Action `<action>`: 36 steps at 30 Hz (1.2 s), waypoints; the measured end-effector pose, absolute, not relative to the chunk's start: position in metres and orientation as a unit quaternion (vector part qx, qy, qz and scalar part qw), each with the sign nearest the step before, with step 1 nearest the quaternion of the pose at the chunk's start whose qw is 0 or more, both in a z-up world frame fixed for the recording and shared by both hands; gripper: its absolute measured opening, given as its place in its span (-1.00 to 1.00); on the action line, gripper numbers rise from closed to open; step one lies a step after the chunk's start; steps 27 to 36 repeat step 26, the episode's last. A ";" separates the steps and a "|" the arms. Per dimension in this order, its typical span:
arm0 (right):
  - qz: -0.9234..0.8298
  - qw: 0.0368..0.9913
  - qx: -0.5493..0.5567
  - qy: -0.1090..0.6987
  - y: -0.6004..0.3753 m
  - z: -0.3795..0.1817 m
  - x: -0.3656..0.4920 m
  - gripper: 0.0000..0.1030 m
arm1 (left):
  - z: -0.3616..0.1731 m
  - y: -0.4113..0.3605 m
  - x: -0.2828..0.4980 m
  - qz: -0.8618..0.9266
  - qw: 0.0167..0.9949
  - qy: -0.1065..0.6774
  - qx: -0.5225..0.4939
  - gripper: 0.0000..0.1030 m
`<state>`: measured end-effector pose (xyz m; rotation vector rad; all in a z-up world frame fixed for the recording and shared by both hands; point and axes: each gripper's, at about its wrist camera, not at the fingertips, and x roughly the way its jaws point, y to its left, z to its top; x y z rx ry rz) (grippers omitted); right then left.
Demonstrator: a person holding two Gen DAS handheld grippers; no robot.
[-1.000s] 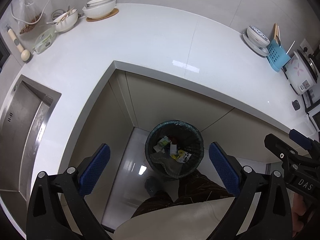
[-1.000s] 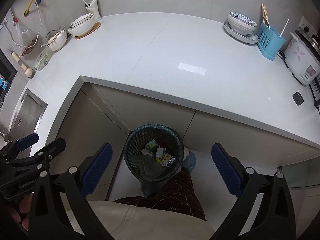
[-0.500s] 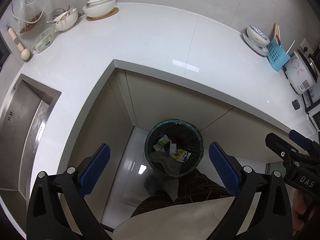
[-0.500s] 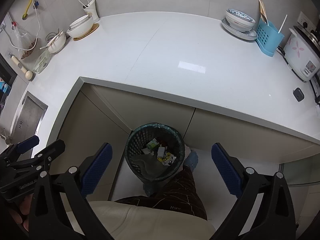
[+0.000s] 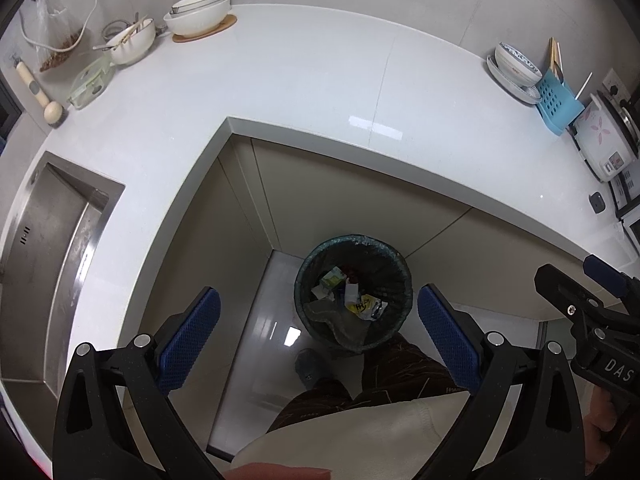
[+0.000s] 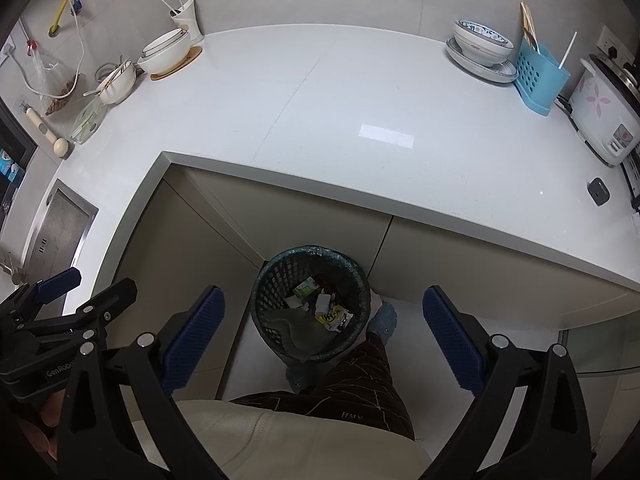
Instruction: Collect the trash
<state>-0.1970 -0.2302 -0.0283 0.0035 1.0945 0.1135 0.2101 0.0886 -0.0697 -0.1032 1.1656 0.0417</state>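
At the left, a steel sink (image 5: 52, 248) is sitting sunk into the white L-shaped counter (image 5: 304, 80), and white bowls (image 5: 198, 14) are standing at the far left corner. Both claws are hanging above the floor in the counter's inner corner: the left gripper (image 5: 318, 328) and the right gripper (image 6: 323, 326) are each gaping wide with nothing between their blue pads (image 6: 196, 334). The black mesh trash bin (image 6: 311, 306), lined with a bag, is standing on the floor below, framed between the fingers in both views, holding wrappers and scraps (image 6: 328, 308), just beyond the person's brown trouser leg (image 6: 360, 380), while a blue utensil holder (image 6: 540, 76) and a rice cooker (image 6: 604, 108) are standing far right.
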 end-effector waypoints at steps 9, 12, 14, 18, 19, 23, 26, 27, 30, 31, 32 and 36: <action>0.055 0.853 0.000 0.518 -0.229 -0.028 -0.198 0.85 | -0.069 0.089 0.209 0.023 0.835 0.547 -0.050 0.88; 0.056 0.853 -0.001 0.518 -0.229 -0.028 -0.198 0.85 | -0.068 0.089 0.208 0.021 0.836 0.546 -0.048 0.88; 0.056 0.853 -0.001 0.519 -0.228 -0.028 -0.198 0.85 | -0.068 0.088 0.208 0.020 0.836 0.547 -0.047 0.88; 0.056 0.853 0.000 0.519 -0.228 -0.028 -0.198 0.85 | -0.068 0.087 0.207 0.020 0.836 0.546 -0.048 0.88; 0.056 0.853 0.000 0.520 -0.228 -0.029 -0.198 0.85 | -0.068 0.087 0.207 0.019 0.836 0.546 -0.049 0.88; 0.056 0.852 -0.001 0.520 -0.228 -0.029 -0.198 0.85 | -0.068 0.087 0.207 0.019 0.835 0.547 -0.050 0.88; 0.057 0.853 0.000 0.520 -0.229 -0.028 -0.198 0.85 | -0.068 0.086 0.208 0.017 0.836 0.547 -0.048 0.88; 0.057 0.853 0.000 0.520 -0.229 -0.028 -0.198 0.85 | -0.068 0.086 0.208 0.017 0.836 0.547 -0.048 0.88; 0.057 0.853 0.000 0.520 -0.229 -0.028 -0.198 0.85 | -0.068 0.086 0.208 0.017 0.836 0.547 -0.048 0.88; 0.057 0.853 0.000 0.520 -0.229 -0.028 -0.198 0.85 | -0.068 0.086 0.208 0.017 0.836 0.547 -0.048 0.88; 0.057 0.853 0.000 0.520 -0.229 -0.028 -0.198 0.85 | -0.068 0.086 0.208 0.017 0.836 0.547 -0.048 0.88; 0.057 0.853 0.000 0.520 -0.229 -0.028 -0.198 0.85 | -0.068 0.086 0.208 0.017 0.836 0.547 -0.048 0.88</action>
